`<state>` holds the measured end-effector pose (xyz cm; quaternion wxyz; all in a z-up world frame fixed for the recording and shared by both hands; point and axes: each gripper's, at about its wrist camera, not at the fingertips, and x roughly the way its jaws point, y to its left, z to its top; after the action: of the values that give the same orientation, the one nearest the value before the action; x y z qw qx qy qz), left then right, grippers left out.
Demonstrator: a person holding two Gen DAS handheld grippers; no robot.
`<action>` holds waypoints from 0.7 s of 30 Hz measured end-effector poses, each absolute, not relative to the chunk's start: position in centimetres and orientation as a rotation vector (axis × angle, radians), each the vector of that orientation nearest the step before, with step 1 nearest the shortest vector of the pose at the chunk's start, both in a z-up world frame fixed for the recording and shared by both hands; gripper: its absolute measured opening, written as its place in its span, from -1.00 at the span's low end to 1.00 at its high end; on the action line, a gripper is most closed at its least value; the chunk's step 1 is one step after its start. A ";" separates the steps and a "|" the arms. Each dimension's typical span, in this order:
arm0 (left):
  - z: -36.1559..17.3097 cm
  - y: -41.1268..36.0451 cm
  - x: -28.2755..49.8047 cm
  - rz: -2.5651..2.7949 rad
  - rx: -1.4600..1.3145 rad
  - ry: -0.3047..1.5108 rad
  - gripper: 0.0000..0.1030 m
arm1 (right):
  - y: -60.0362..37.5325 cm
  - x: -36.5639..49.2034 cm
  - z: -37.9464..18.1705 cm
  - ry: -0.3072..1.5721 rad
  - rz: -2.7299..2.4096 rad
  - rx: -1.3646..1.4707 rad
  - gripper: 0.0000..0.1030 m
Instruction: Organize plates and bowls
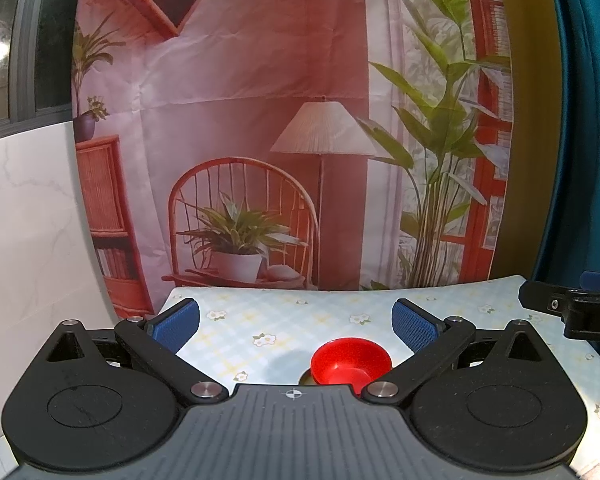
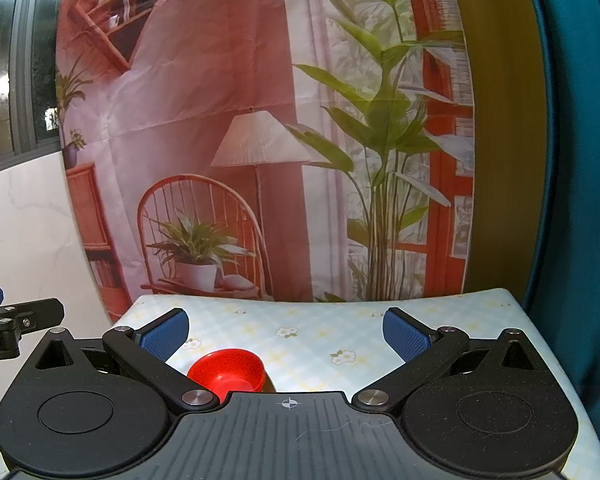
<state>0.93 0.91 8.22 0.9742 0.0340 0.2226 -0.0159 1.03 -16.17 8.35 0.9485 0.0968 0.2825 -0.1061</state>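
We are holding both grippers level above the tabletop [image 1: 340, 308], which is covered with a pale checked cloth printed with small white flowers. The left gripper [image 1: 296, 322] is hanging with its blue-padded jaws spread wide and grasping nothing; the right gripper [image 2: 286, 332] is hanging the same way, jaws released and empty.

The only piece of tableware we are seeing is a small glossy red plastic bowl [image 1: 350, 366], sitting upright on the cloth close under the grippers. In the left wrist view it is lying between the jaws, nearer the right-hand pad; in the right wrist view it is showing near the left-hand pad [image 2: 228, 372]. A dark, yellowish shape is peeking out beneath it, but we are not able to tell whether that is a plate, another dish or only shadow.

As for progress, we are judging cautiously: this scene is fitting either a bowl waiting to be gathered or one already set down in its place. No other plates or bowls are showing, since the gripper bodies are hiding the near tabletop.
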 end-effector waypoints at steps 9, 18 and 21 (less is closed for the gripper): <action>8.3 1.0 0.9 -0.033 0.063 0.447 1.00 | -16.2 1.0 8.4 0.573 -0.218 0.196 0.99; 8.3 1.2 0.9 -0.033 0.063 0.445 1.00 | -16.2 1.0 8.4 0.573 -0.218 0.197 0.99; 8.4 1.2 0.9 -0.031 0.063 0.446 1.00 | -16.2 1.0 8.4 0.574 -0.219 0.197 0.99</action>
<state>0.91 1.17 8.37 0.9746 0.0310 0.2212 -0.0156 0.98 -16.24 8.44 0.9485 0.0970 0.2819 -0.1074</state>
